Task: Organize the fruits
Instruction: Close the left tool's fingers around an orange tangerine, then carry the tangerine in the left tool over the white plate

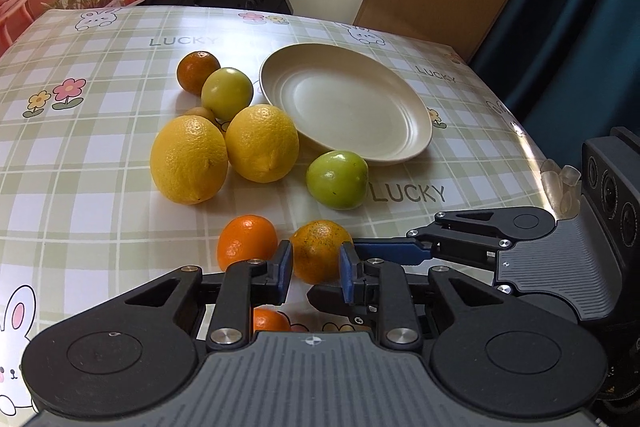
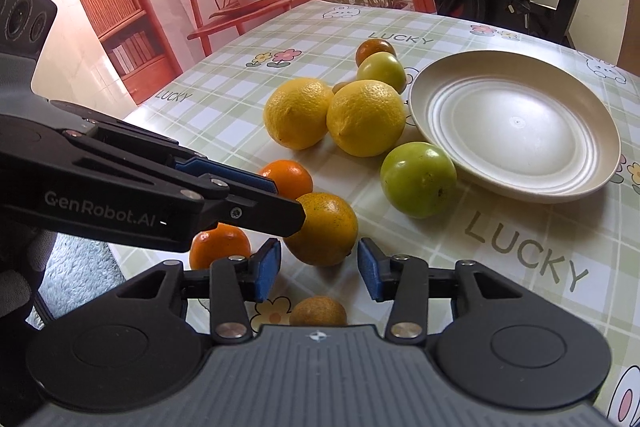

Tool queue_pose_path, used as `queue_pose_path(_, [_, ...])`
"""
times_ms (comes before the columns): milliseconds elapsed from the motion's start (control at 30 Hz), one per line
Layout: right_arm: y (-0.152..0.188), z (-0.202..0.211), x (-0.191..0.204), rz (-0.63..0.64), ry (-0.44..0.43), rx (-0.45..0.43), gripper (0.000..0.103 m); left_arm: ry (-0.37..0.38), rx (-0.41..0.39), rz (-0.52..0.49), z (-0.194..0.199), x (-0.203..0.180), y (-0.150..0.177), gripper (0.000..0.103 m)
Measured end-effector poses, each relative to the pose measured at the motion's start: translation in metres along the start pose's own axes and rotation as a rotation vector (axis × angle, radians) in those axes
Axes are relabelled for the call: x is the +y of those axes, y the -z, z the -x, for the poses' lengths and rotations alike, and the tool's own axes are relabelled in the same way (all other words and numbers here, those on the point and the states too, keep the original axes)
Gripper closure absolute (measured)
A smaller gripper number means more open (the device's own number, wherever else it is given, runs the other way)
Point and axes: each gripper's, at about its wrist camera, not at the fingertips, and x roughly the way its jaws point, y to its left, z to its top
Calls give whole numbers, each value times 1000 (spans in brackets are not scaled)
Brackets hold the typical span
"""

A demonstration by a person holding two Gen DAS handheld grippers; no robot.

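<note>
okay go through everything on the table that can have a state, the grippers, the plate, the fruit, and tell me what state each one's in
Left gripper: shut on the speckled orange mandarin.
Right gripper: open, gripping nothing.
Round cream plate: upright, empty.
Two yellow lemons: on the cloth, touching each other.
Near green round fruit: loose on the cloth beside the plate.
Bright orange mandarin: loose, ungripped.

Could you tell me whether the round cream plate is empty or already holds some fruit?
Empty: the round cream plate shows only its bare ridged inside; every fruit, like the green one, lies on the checked tablecloth.
</note>
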Motion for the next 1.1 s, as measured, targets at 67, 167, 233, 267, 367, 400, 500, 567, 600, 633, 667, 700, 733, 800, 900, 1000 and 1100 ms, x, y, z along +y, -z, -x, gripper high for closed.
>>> queue_pose_path(67, [0, 1, -1, -6, -1, -4, 58, 1, 6, 3, -4, 0, -1, 77])
queue_pose_path(167, [0, 1, -2, -9, -1, -10, 58, 4, 2, 13, -8, 0, -4, 73])
queue_pose_path(233, [0, 0, -2, -8, 1, -12, 58, 1, 1, 16, -9, 0, -7, 72])
queue_pose_path(267, [-1, 0, -3, -8, 2, -14, 58, 0, 3, 19, -11, 1, -9, 69])
queue_pose_path(367, [-4, -1, -5, -14, 7, -29, 58, 4, 18, 25, -16, 1, -12, 63])
queue_pose_path(400, [-5, -2, -6, -16, 9, -33, 58, 2, 21, 23, -17, 1, -13, 63])
queue_pose_path(500, [-7, -3, -9, -18, 9, -45, 58, -8, 20, 12, -21, -1, -15, 63])
queue_pose_path(567, [-7, -4, -9, -25, 7, -52, 57, -14, 18, 11, -21, -2, -15, 63])
queue_pose_path(600, [-7, -4, -9, -26, 7, -53, 58, -14, 18, 13, -21, -2, -15, 62])
queue_pose_path(633, [-7, -4, -10, -29, 6, -54, 59, -12, 16, 13, -20, -2, -14, 62])
queue_pose_path(667, [-6, -3, -10, -32, 2, -55, 59, -11, 12, 12, -18, -2, -14, 62])
queue_pose_path(700, [-6, -2, -10, -35, -3, -57, 59, -11, 7, 10, -16, -3, -13, 62])
queue_pose_path(733, [-5, 0, -10, -39, -9, -62, 59, -14, 1, 7, -14, -4, -13, 62])
queue_pose_path(800, [-5, 4, -10, -41, -16, -74, 59, -21, -15, -4, -8, -7, -14, 62])
queue_pose_path(900, [-8, 12, -7, -32, -9, -103, 59, -39, -47, -46, 1, -16, -19, 62])
queue_pose_path(1000, [-12, 22, -4, -23, 4, -146, 59, -37, -84, -63, 11, -22, -27, 63])
queue_pose_path(1100, [-18, 31, -4, -21, 14, -183, 59, -29, -113, -77, 15, -27, -35, 63])
